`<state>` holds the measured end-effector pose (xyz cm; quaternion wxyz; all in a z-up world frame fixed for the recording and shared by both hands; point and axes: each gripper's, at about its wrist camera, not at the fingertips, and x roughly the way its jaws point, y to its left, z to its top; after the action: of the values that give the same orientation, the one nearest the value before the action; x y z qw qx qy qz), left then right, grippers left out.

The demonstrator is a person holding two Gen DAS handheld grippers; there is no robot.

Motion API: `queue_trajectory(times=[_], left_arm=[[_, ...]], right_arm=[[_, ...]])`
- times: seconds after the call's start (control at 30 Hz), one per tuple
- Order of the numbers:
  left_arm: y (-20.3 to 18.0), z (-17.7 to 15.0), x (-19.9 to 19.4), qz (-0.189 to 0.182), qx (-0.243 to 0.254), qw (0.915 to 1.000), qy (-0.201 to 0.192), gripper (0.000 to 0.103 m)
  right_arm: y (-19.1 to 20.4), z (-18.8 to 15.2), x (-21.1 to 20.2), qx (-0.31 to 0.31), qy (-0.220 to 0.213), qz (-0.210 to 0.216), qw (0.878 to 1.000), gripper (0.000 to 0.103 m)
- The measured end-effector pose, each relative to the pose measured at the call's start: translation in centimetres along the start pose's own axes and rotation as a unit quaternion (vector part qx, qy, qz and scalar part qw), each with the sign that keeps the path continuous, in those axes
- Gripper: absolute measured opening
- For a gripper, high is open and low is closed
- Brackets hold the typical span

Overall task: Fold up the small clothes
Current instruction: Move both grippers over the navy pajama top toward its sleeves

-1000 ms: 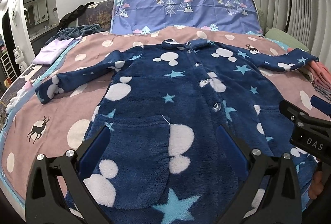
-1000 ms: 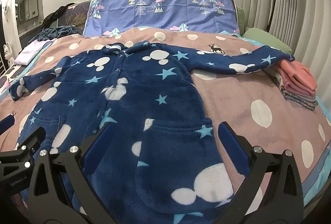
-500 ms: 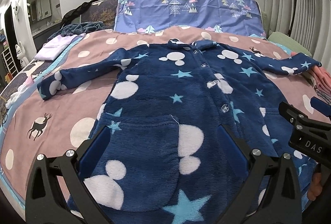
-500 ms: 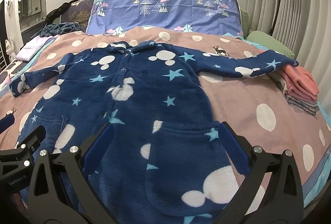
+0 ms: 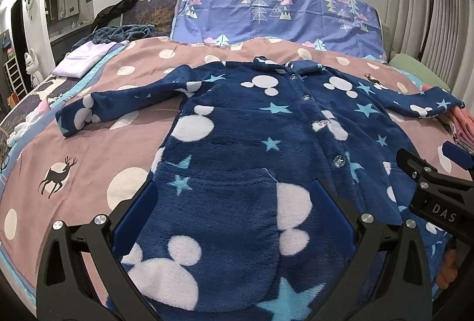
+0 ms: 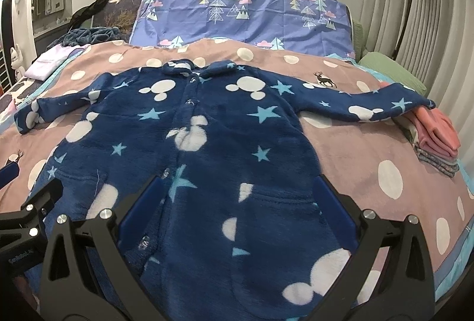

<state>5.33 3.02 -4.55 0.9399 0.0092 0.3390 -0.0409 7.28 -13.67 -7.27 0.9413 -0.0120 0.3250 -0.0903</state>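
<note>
A small navy fleece coat (image 5: 254,143) with white mouse-head shapes and light blue stars lies flat, buttoned, on the bed, both sleeves spread out to the sides; it also shows in the right wrist view (image 6: 213,143). My left gripper (image 5: 232,211) is open and empty, hovering over the coat's lower left pocket. My right gripper (image 6: 237,211) is open and empty over the lower right pocket. Each gripper shows at the edge of the other's view: the right one in the left wrist view (image 5: 435,190), the left one in the right wrist view (image 6: 26,217).
The bed has a pink polka-dot cover (image 5: 89,158). A stack of folded pink and grey clothes (image 6: 435,140) sits at the right edge under the coat's right cuff. A folded lilac garment (image 5: 86,59) lies at the far left. A blue pillow (image 5: 275,13) stands at the head.
Both grippers have drawn back and risen slightly, so the coat sits a little lower and farther in both views. The coat has not moved. Both grippers stay open.
</note>
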Motion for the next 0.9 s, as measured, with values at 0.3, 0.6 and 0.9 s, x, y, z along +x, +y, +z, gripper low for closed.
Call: queue_trajectory(times=[0.3, 0.6, 0.9], left_arm=[[1.9, 0.6, 0.9, -0.006, -0.019, 0.9998, 0.001, 0.102], [3.2, 1.6, 1.8, 0.0, -0.024, 0.9997, 0.0, 0.102], [4.1, 2.5, 3.1, 0.005, -0.023, 0.9997, 0.002, 0.102]], right_arm=[[1.8, 0.8, 1.0, -0.017, 0.003, -0.001, 1.0, 0.101], [3.7, 2.0, 2.4, -0.04, 0.004, 0.005, 0.999, 0.101], [4.9, 3.4, 3.8, -0.065, -0.003, -0.004, 0.998, 0.101]])
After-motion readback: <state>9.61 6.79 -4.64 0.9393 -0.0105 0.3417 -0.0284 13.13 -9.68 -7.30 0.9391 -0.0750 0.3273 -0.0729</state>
